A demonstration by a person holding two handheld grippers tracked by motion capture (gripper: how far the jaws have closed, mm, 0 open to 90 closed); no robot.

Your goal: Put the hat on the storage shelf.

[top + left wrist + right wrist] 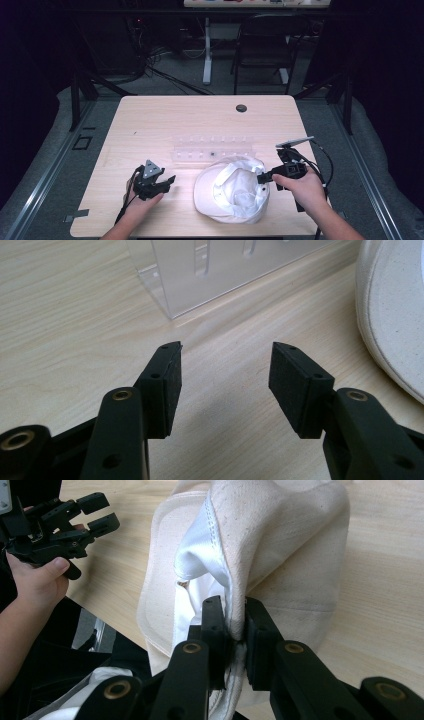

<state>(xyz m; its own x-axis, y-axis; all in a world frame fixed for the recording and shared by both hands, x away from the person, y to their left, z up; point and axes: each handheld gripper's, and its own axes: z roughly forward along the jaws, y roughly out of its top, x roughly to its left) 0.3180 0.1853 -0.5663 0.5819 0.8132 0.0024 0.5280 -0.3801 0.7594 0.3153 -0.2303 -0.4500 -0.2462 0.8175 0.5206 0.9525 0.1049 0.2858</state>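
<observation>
A white cloth cap [231,187] lies on the near right part of the table [150,125], upside down with its shiny white lining facing up. Its brim points left and rests flat; its right edge is lifted and bunched.

Black fingers [165,385] carry brass-ringed screw holes and trailing black cables.

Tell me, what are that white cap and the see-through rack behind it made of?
The white cap looks like matte woven cotton: visible weave, stitched seams, soft folds, with a shinier lining inside. The right gripper pinches its edge. The see-through rack seems to be glossy clear plastic, perhaps acrylic: the table's wood grain shows through its hard, sharp-edged walls.
</observation>
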